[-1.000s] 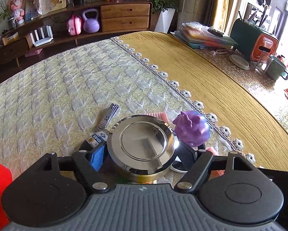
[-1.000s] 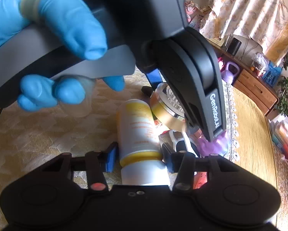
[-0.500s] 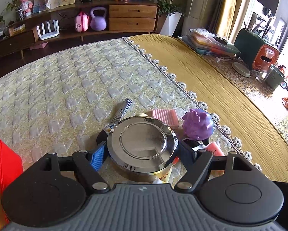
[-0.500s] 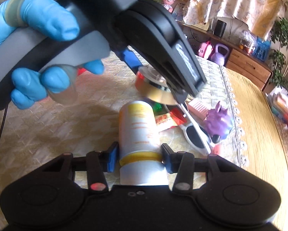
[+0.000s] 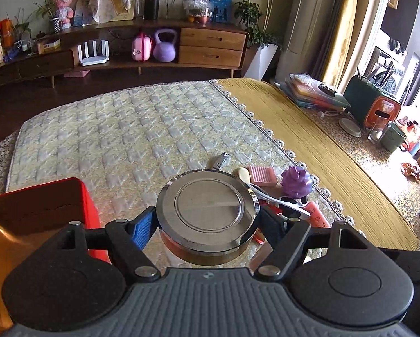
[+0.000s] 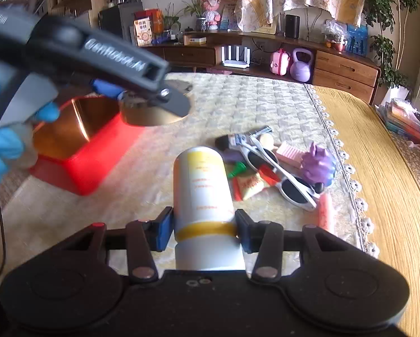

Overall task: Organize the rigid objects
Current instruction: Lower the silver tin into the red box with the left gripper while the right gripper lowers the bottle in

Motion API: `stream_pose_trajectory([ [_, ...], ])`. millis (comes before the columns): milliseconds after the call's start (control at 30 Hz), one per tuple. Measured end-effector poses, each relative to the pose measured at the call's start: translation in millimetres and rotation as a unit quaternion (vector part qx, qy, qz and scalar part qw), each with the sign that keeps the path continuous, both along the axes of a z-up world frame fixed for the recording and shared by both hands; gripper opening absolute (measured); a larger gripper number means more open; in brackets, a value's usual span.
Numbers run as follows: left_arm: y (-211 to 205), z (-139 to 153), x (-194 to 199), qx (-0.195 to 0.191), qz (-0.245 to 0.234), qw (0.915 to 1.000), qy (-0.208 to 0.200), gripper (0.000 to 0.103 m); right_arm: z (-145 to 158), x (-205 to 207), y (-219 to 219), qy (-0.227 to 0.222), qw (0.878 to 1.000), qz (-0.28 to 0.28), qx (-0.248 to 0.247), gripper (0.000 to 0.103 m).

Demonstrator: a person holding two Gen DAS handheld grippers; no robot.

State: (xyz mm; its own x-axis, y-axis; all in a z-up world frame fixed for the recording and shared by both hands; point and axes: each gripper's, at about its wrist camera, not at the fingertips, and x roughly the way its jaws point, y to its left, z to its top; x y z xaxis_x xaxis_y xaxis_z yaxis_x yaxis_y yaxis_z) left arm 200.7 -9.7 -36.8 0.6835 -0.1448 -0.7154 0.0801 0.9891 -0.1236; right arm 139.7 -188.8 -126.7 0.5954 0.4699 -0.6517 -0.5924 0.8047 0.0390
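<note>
Moved: left hand-held gripper (image 5: 208, 224) is carrying the round metal tin (image 5: 207, 213) away from the clutter toward the red box (image 6: 75, 143).
Right hand-held gripper (image 6: 203, 229): is clamping the white-and-yellow bottle (image 6: 203, 193).
Room: quilted table (image 5: 131, 129) is lying bare beyond, up to its lace edge (image 5: 269, 132).

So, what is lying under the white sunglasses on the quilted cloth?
Under the white sunglasses lie a red stick-shaped piece and a yellowish snack packet. The dark lenses and frame cover whatever else is beneath.
</note>
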Motion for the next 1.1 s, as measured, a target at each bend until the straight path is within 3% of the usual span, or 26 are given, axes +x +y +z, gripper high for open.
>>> stream_pose_trajectory([
  [267,51,24,-39,0.000,0.036,0.9992,-0.016,0.077,35,-16,27,-0.001,0.999,0.013,0.030,0.046],
  [567,120,29,-67,0.005,0.083,0.9964,-0.018,0.077,58,-20,85,0.012,0.998,0.035,0.050,0.046],
  [767,158,18,-70,0.007,0.112,0.9937,-0.012,0.077,54,-15,130,0.018,0.998,0.045,0.036,0.046],
  [1100,198,-3,-41,0.003,0.138,0.9904,0.009,0.077,34,9,197,0.025,0.998,0.052,-0.012,0.046],
])
